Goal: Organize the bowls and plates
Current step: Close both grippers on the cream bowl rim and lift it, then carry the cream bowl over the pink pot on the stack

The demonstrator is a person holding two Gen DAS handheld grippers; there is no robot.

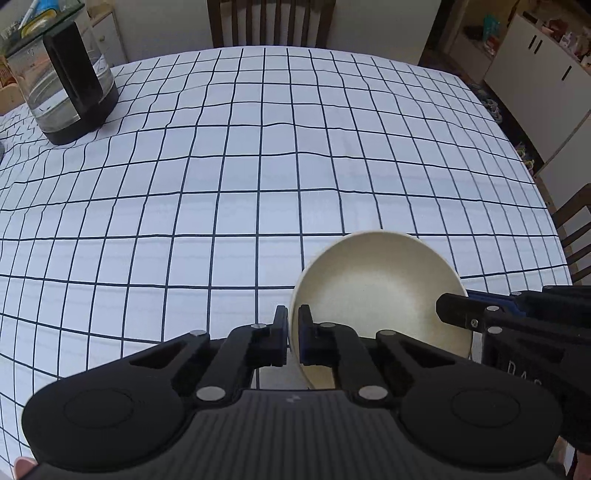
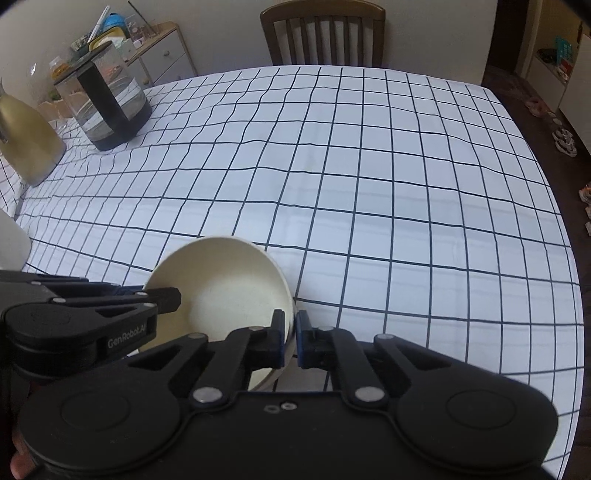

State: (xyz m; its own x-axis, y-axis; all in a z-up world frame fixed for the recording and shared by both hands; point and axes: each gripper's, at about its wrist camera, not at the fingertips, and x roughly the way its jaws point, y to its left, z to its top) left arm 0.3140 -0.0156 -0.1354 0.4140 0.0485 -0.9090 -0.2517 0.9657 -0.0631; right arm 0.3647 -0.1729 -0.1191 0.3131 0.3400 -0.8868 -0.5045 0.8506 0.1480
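Note:
A cream bowl [image 1: 376, 291] is held over the near part of the checked tablecloth [image 1: 258, 166], tilted so its inside faces the cameras. My left gripper [image 1: 293, 334] is shut on the bowl's left rim, one finger inside and one outside. In the same view my right gripper [image 1: 465, 314] comes in from the right and clamps the opposite rim. The right wrist view shows the cream bowl [image 2: 229, 291] with my right gripper [image 2: 290, 338] shut on its right rim, and my left gripper [image 2: 166, 297] pinching the left rim.
A glass kettle with a black handle [image 1: 70, 85] stands at the table's far left, and a gold jug [image 2: 26, 136] beside it. A wooden chair [image 2: 325, 33] stands behind the far edge. Cabinets [image 1: 535, 81] and shoes lie to the right of the table.

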